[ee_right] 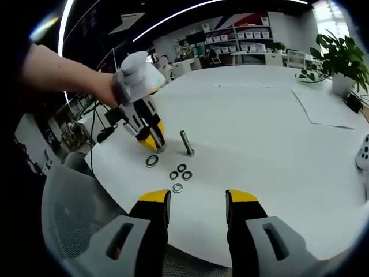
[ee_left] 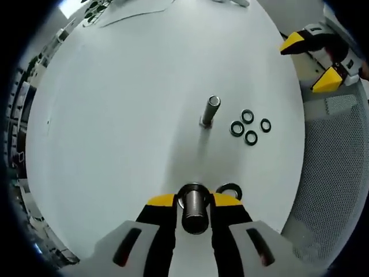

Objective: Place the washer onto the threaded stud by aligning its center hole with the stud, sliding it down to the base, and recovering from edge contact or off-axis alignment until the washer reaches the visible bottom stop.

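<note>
Left gripper view looks down its own jaws, which are clenched on a threaded stud held close to the lens, end-on. A larger washer lies on the white table just right of those jaws. Farther off a second stud stands upright on the table, and four small washers lie in a loose cluster to its right, apart from it and from each other. None is on a stud yet.

Washers like these look thin, stiff and light, and probably slick on the smooth tabletop. Lying flat, they give little to grip; I would pinch one across its outer rim with the fingertips, perhaps after tipping an edge up, and keep it level so the hole meets the thread squarely rather than catching on it.

Right gripper view gives the side-on picture: the left gripper, held by a person's hand, points down at the table beside the upright stud, with the larger washer near its tips. The right gripper hangs released, jaws spread and empty, near the table edge. Whether the held stud touches the table is hard to tell from either view.
</note>
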Demonstrator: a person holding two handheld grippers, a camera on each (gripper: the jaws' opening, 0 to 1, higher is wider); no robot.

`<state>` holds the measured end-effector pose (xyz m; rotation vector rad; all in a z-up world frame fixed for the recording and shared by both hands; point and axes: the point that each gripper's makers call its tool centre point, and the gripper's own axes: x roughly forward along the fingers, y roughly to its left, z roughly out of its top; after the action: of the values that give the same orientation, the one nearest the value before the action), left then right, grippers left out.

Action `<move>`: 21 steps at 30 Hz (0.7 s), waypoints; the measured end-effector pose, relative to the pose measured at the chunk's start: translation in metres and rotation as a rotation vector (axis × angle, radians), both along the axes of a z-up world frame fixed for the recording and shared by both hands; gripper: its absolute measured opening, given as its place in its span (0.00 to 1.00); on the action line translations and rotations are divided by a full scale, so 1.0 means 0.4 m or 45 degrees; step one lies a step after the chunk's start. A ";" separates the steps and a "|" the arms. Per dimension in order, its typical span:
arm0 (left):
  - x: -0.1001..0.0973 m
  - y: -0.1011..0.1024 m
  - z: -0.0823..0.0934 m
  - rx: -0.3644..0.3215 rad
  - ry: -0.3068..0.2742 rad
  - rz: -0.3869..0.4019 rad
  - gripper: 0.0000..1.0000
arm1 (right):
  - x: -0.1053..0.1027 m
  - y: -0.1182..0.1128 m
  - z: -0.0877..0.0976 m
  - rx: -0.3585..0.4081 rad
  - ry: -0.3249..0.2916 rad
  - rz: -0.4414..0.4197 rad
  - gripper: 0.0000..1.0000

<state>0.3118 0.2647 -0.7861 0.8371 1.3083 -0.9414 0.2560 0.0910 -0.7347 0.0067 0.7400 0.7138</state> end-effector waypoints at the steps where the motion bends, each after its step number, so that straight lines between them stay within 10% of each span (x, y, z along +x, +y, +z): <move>1: -0.003 0.001 -0.001 0.000 0.007 0.001 0.22 | 0.000 -0.001 0.000 0.000 0.000 -0.001 0.41; 21: 0.001 0.012 0.012 -0.039 -0.028 0.060 0.32 | -0.001 0.002 0.000 0.000 -0.002 0.000 0.41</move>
<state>0.3120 0.2696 -0.7813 0.7877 1.2862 -0.9111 0.2558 0.0920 -0.7347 0.0061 0.7386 0.7140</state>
